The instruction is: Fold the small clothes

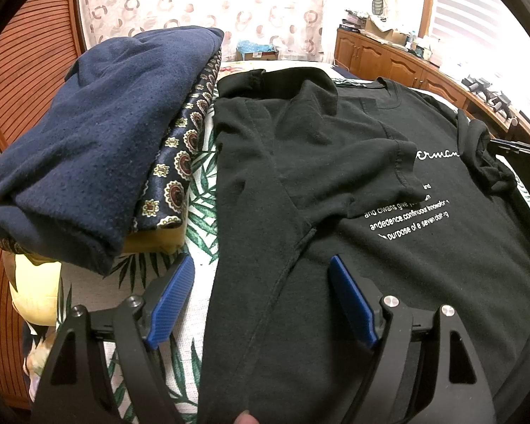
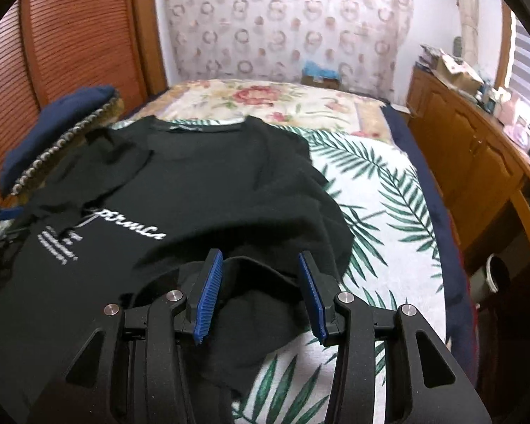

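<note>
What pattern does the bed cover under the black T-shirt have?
Green palm leaves on white bed cover, clearest in the right wrist view.

Both wrist cams sit close above the bed [image 2: 371, 183], tilted down toward the 12 o'clock wall. Left looks from 9 o'clock side, right from 3. Shared: black T-shirt [image 1: 335, 176], folded pile [image 1: 81, 148].

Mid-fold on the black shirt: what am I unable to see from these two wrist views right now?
- Black T-shirt hem: cut off by the left wrist view's bottom edge.
- White print: blurred in the right wrist view; partly covered by the folded sleeve in the left.
- Right gripper: whether cloth touches its pads, unclear.
</note>
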